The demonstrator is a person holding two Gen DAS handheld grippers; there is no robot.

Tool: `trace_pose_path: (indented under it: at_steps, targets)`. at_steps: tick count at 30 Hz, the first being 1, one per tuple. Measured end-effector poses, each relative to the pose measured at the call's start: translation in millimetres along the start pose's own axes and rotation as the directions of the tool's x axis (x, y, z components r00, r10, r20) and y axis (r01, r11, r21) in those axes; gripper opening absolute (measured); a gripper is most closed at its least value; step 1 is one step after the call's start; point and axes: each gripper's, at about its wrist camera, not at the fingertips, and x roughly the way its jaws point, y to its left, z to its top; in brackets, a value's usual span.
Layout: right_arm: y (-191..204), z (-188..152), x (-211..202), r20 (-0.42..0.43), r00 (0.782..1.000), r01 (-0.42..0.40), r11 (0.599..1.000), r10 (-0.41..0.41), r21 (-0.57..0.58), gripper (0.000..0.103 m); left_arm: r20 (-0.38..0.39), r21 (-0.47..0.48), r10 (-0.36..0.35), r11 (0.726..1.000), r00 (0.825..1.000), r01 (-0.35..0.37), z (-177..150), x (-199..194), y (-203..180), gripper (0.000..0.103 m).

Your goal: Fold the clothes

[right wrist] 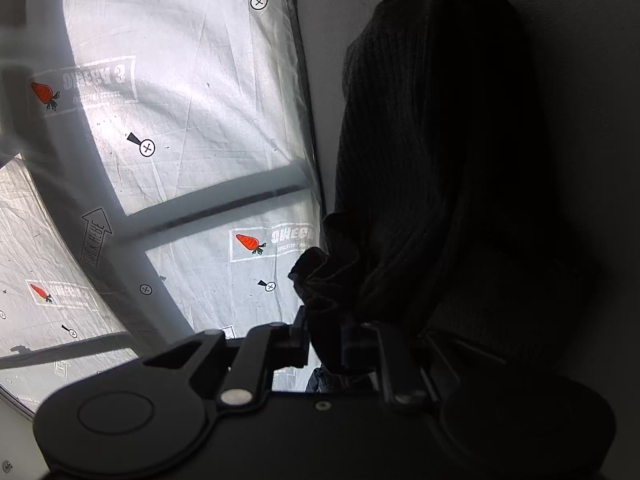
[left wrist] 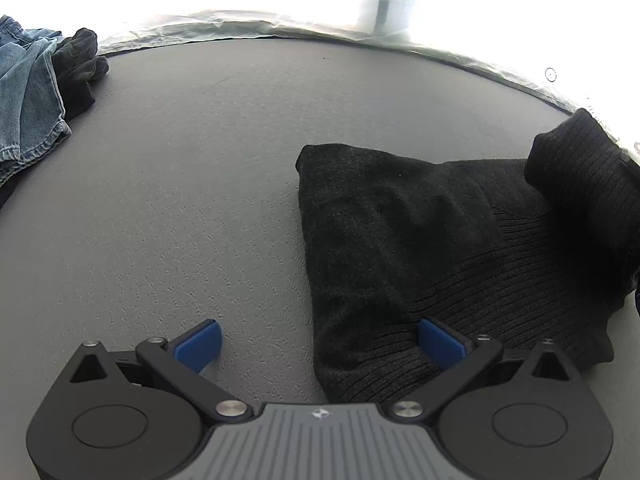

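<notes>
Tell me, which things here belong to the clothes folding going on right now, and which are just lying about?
In the job:
- black knit sweater, part folded on the grey table
- right hand-held gripper, pinching a bunch of the sweater
- left hand-held gripper, open over the sweater's edge

Lying about:
- blue jeans, far corner
- black garment beside them
- printed sheet beyond the table

my right gripper (right wrist: 340, 344) pads were buried in black sweater (right wrist: 420, 160) folds, too dark to see. jeans (left wrist: 24, 92) cut off at left edge.
</notes>
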Motion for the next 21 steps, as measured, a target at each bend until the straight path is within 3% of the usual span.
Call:
trace_pose_path:
  at_steps: [4,9,12,14,18,20,21]
  targets:
    - [-10,-9,11,-0.047,0.998,0.052,0.999,-0.051,0.012,0.022,0.007,0.004,-0.003,1.0,1.0,0.003,-1,-1,0,0.103]
    - [-8,-14,26,-0.14,0.988,0.068,0.998,-0.067,0.005,0.047,0.017,0.002,-0.002,1.0,1.0,0.002,-2,-1,-1,0.103]
    - [2,-21,35,-0.201,0.976,0.072,0.996,-0.082,-0.06,0.049,0.022,0.0,-0.003,1.0,1.0,0.003,-3,-1,-2,0.103]
    - [11,-21,32,-0.189,0.977,0.074,0.989,-0.097,-0.125,0.049,0.022,-0.002,-0.008,1.0,1.0,0.008,-2,-1,-1,0.103]
    - [31,-9,13,-0.087,0.987,0.109,0.967,-0.132,-0.229,0.049,0.002,-0.04,-0.027,0.999,1.0,0.027,1,-5,6,0.103]
    - [47,-3,-1,0.006,0.976,0.205,0.909,-0.218,-0.362,0.049,-0.01,-0.101,-0.032,0.994,0.999,0.031,2,-10,12,0.103]
    - [57,-2,-6,0.065,0.96,0.272,0.85,-0.272,-0.451,0.052,-0.008,-0.133,-0.035,0.991,0.999,0.034,2,-13,14,0.103]
